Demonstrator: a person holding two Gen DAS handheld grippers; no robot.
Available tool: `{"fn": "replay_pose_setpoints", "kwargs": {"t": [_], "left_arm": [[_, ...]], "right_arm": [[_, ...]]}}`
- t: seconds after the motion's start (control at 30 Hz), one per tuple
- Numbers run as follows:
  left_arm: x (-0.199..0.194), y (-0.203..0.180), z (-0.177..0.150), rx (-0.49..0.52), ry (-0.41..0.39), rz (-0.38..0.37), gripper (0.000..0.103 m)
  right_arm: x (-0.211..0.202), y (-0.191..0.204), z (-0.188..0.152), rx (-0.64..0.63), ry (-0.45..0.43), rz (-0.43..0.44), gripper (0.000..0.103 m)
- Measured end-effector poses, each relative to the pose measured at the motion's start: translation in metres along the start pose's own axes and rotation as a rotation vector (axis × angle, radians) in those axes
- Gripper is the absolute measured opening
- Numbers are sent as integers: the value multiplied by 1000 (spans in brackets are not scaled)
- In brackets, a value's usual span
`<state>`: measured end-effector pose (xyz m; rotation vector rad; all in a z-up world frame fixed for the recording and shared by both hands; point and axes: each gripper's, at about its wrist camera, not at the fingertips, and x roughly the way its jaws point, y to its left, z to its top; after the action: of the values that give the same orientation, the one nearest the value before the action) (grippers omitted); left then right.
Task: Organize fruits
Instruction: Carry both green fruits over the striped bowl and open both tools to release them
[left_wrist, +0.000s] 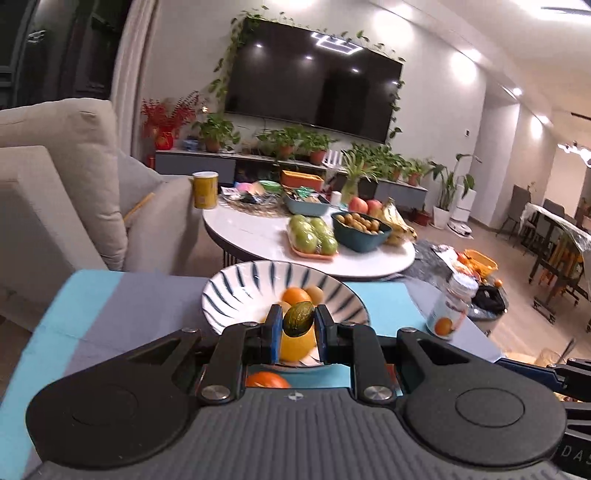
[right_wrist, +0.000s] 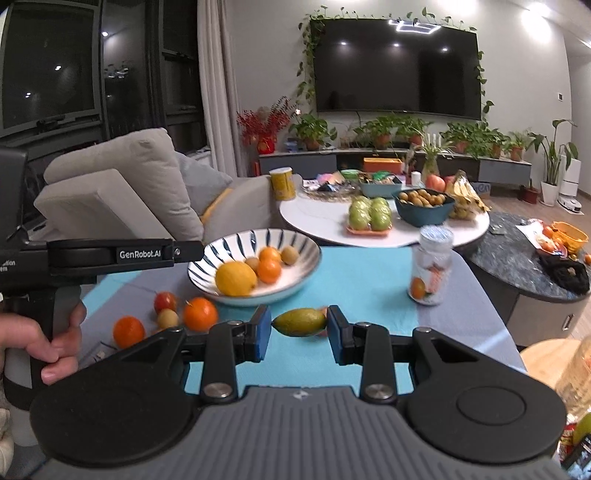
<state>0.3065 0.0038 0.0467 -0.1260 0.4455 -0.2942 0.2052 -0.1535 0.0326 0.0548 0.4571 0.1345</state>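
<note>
My left gripper (left_wrist: 297, 325) is shut on a small dark green fruit (left_wrist: 298, 318) and holds it above the near rim of a white bowl with blue stripes (left_wrist: 236, 291). The bowl holds a lemon (right_wrist: 235, 278), oranges (right_wrist: 269, 270) and small brown fruits (right_wrist: 289, 254). My right gripper (right_wrist: 298, 330) has its blue pads at both ends of a yellow-green fruit (right_wrist: 300, 321) over the blue cloth (right_wrist: 354, 288); the pads look in contact. Loose oranges (right_wrist: 200, 314), a red fruit (right_wrist: 165, 301) and a pale fruit (right_wrist: 168, 318) lie left of it.
A clear jar with an orange label (right_wrist: 431, 267) stands on the cloth at the right. Behind is a round white table (right_wrist: 317, 225) with green apples, a bowl of small fruit and bananas. A grey sofa (right_wrist: 122, 199) stands at the left.
</note>
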Motion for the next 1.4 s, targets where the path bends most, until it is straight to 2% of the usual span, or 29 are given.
{"fn": "replay_pose_setpoints", "kwargs": {"t": [0.17, 0.73, 1.4], "left_arm": [[-1, 11, 5, 7, -3, 25, 17], [9, 37, 20, -14, -28, 38, 17], [40, 40, 19, -16, 3, 26, 17]], "right_arm": [[5, 8, 10, -9, -19, 8, 61], [32, 26, 34, -10, -44, 4, 61], [63, 26, 44, 19, -26, 22, 61]]}}
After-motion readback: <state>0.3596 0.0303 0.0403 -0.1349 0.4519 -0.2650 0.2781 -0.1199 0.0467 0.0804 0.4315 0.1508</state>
